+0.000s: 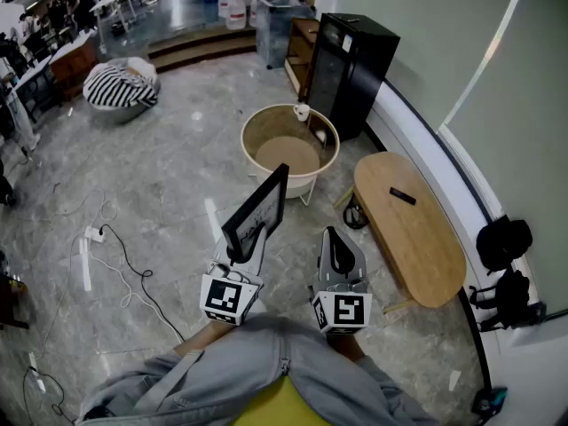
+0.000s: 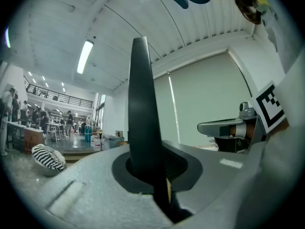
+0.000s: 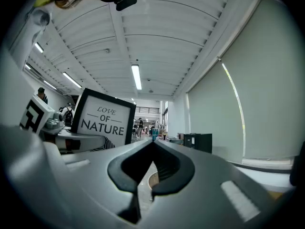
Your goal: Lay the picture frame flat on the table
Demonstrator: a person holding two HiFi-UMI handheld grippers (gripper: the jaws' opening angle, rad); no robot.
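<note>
My left gripper is shut on the lower edge of a black picture frame, which stands up out of the jaws, held in the air above the floor. In the left gripper view the picture frame shows edge-on, rising from between the pads. The right gripper view shows the picture frame's white front with black lettering, off to the left. My right gripper is beside the left one, shut with nothing in it. The oval wooden table lies to the right, low to the floor.
A small black object lies on the table. A round wooden tub stands ahead, a black cabinet behind it. A power strip with cables lies on the floor at left. A black bag sits at the right wall.
</note>
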